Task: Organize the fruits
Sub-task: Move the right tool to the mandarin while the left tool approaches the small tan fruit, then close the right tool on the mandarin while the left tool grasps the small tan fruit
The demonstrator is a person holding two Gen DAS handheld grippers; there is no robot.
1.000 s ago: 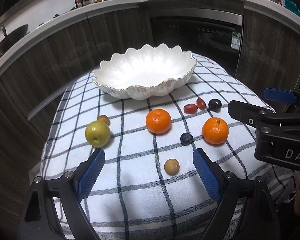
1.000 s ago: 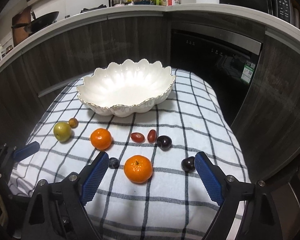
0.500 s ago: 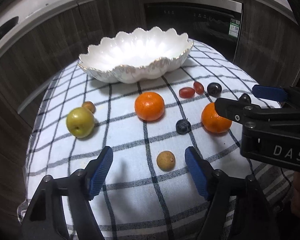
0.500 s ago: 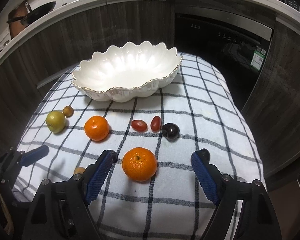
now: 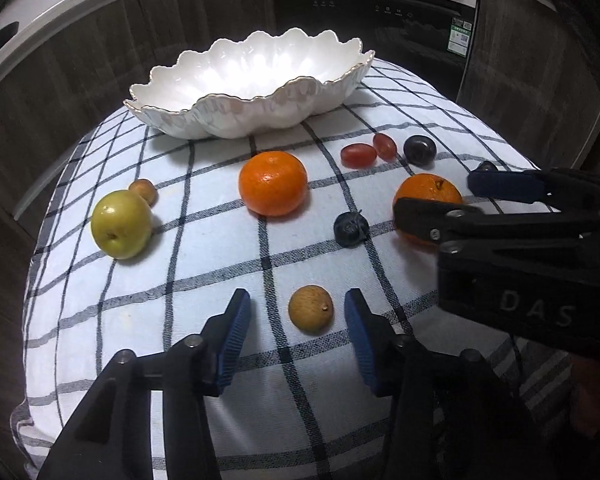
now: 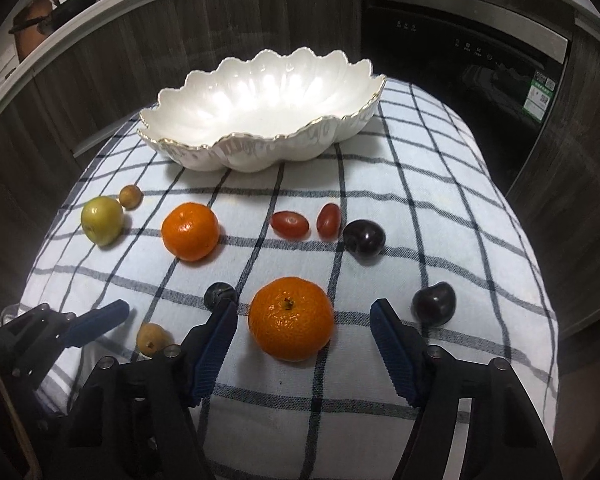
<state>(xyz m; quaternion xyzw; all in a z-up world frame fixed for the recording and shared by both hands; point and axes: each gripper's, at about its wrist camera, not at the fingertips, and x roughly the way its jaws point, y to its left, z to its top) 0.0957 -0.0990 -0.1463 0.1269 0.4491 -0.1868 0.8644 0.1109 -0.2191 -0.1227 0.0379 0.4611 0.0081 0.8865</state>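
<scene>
A white scalloped bowl (image 5: 251, 80) (image 6: 259, 108) stands empty at the back of a checked cloth. My left gripper (image 5: 295, 320) is open, its fingers on either side of a small tan longan (image 5: 311, 309), apart from it. My right gripper (image 6: 304, 328) is open around a near mandarin (image 6: 291, 318) without touching it. A second mandarin (image 5: 273, 183) (image 6: 190, 231), a green apple (image 5: 121, 224), a blueberry (image 5: 351, 229), two red grape tomatoes (image 6: 289, 224) and two dark cherries (image 6: 364, 238) (image 6: 434, 303) lie loose.
A second small brown longan (image 5: 143, 191) sits beside the apple. The cloth (image 6: 420, 208) covers a small rounded table that drops off on all sides. Dark cabinets and an oven (image 6: 480, 64) stand behind it.
Both grippers moved forward and down toward the cloth. The left one narrowed around the tan longan; the right one closed in around the near mandarin. No fruit moved.
</scene>
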